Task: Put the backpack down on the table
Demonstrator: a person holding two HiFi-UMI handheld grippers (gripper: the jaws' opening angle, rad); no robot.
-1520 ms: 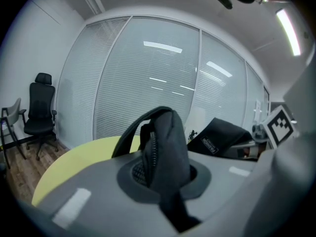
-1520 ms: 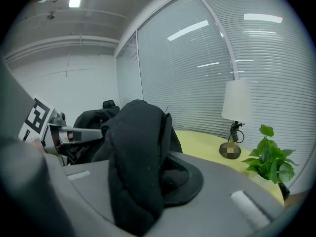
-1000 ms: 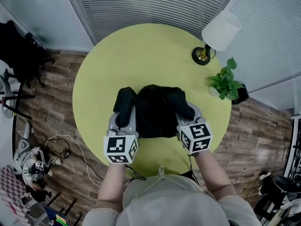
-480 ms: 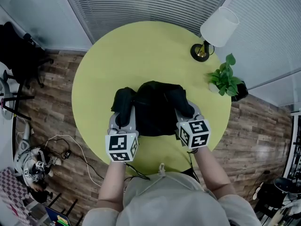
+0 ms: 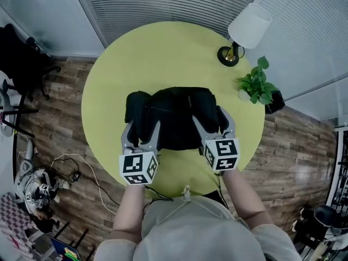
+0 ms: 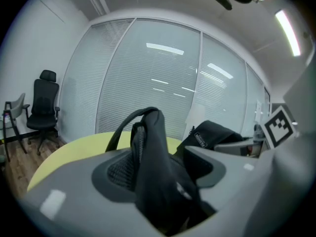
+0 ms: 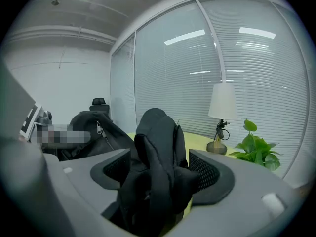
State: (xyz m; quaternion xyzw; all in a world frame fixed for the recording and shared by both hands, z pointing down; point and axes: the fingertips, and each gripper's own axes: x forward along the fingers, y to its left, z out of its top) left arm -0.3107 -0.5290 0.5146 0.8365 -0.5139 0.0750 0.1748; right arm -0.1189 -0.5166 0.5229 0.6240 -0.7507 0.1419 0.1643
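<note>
The black backpack (image 5: 174, 116) rests on the round yellow-green table (image 5: 163, 48), close to its near edge. My left gripper (image 5: 141, 132) is at the bag's left shoulder strap (image 6: 150, 157), and its jaws are opening, with the strap loose between the spread pads. My right gripper (image 5: 213, 124) is at the right strap (image 7: 157, 152); its jaws are opening too, and the folded strap stands between the pads with a gap on both sides. The bag's body (image 6: 213, 135) shows beyond the left jaws.
A white-shaded lamp (image 5: 247, 29) and a small potted plant (image 5: 254, 87) stand at the table's far right rim. A black office chair (image 5: 22, 58) and loose cables (image 5: 65, 165) are on the wooden floor to the left. Glass walls with blinds enclose the room.
Both grippers' jaws have spread from shut on the straps to wide apart. The backpack has settled flatter on the table, a little farther from me.
</note>
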